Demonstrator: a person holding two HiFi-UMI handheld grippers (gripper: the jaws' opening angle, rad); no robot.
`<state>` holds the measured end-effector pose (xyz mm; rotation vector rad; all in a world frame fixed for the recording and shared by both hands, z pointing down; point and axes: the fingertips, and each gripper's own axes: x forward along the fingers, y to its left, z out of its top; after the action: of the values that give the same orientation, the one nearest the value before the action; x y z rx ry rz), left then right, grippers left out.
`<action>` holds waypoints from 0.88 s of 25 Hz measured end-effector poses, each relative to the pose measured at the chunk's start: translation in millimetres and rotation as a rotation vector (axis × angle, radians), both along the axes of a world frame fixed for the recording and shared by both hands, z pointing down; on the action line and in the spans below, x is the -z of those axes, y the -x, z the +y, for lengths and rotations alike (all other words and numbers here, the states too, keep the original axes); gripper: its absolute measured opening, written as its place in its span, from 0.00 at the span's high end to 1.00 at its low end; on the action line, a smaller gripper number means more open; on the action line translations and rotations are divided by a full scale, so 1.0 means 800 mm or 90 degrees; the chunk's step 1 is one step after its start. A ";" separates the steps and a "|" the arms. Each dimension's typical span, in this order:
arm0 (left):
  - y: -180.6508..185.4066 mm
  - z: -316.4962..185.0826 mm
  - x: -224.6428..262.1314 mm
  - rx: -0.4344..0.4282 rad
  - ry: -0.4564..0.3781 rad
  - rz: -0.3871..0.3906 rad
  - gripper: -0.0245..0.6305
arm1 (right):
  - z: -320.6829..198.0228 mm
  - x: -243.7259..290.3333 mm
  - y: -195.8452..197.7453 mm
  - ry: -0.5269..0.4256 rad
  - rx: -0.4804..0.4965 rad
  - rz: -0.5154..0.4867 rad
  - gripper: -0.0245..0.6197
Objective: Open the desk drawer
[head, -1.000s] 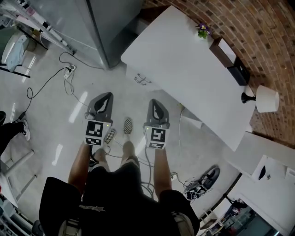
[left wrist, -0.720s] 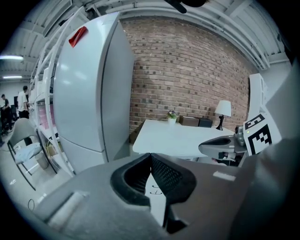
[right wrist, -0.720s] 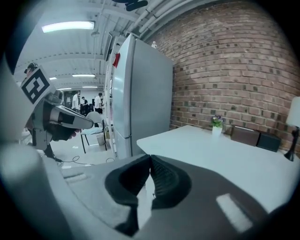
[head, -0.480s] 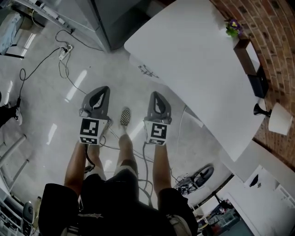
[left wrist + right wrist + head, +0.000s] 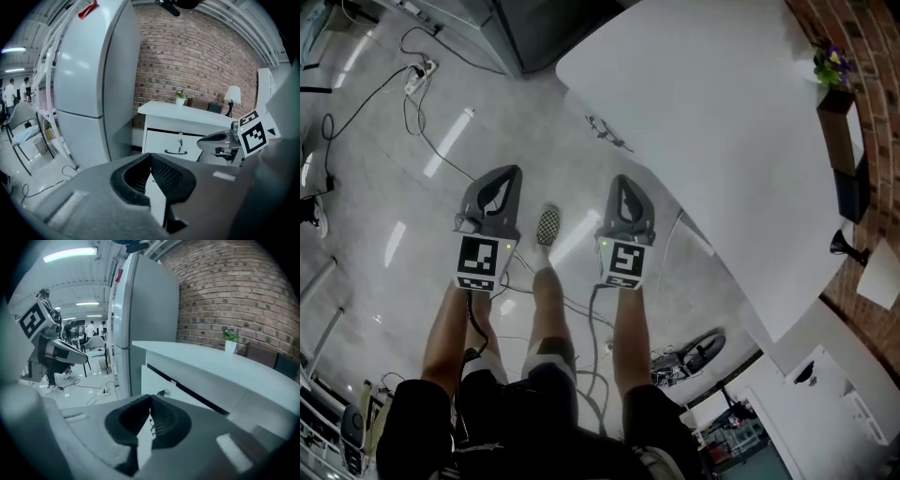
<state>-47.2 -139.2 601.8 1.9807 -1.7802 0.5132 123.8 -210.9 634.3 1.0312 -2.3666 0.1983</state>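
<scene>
The white desk (image 5: 722, 131) stands ahead and to the right. Its drawer front (image 5: 171, 143) carries a dark bar handle (image 5: 176, 151) with a key (image 5: 179, 139) above it; the drawer looks closed. The handle (image 5: 607, 133) also shows under the desk edge in the head view. My left gripper (image 5: 506, 173) and right gripper (image 5: 622, 180) are held side by side over the floor, short of the desk, touching nothing. Both are shut and empty, left gripper (image 5: 150, 154) and right gripper (image 5: 150, 397) alike. The drawer front (image 5: 157, 380) lies just beyond the right jaws.
A tall grey refrigerator (image 5: 93, 84) stands left of the desk. On the desk's far side sit a small plant (image 5: 831, 66), dark boxes and a lamp (image 5: 232, 96) against the brick wall. Cables and a power strip (image 5: 422, 70) lie on the floor. People (image 5: 9, 89) stand far left.
Both grippers have come down together, still side by side and shut. The desk has slid closer and fills more of the head view.
</scene>
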 end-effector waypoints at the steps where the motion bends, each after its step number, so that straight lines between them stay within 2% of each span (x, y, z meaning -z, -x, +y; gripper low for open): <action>1: 0.000 0.001 -0.011 0.001 0.005 0.002 0.95 | -0.002 -0.011 0.001 0.000 0.006 0.011 0.95; 6: 0.005 0.003 -0.048 0.005 0.021 -0.001 0.95 | -0.018 -0.054 0.007 -0.007 0.039 0.072 0.95; 8: 0.006 0.005 -0.056 0.007 0.029 0.000 0.95 | -0.025 -0.067 0.008 0.000 0.051 0.088 0.78; 10: 0.007 0.007 -0.064 0.008 0.036 0.002 0.95 | -0.031 -0.079 0.009 0.000 0.060 0.111 0.78; 12: 0.008 0.010 -0.071 0.008 0.042 0.004 0.95 | -0.037 -0.090 0.011 -0.010 0.073 0.141 0.69; 16: 0.009 0.015 -0.081 0.014 0.050 0.010 0.95 | -0.048 -0.105 0.012 -0.042 0.100 0.227 0.64; 22: 0.019 0.022 -0.089 0.029 0.056 0.016 0.95 | -0.055 -0.131 0.024 -0.067 0.145 0.326 0.61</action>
<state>-62.4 -121.9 673.2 1.8759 -1.7521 0.5394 105.0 -255.2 739.3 0.7389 -2.0122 -0.2501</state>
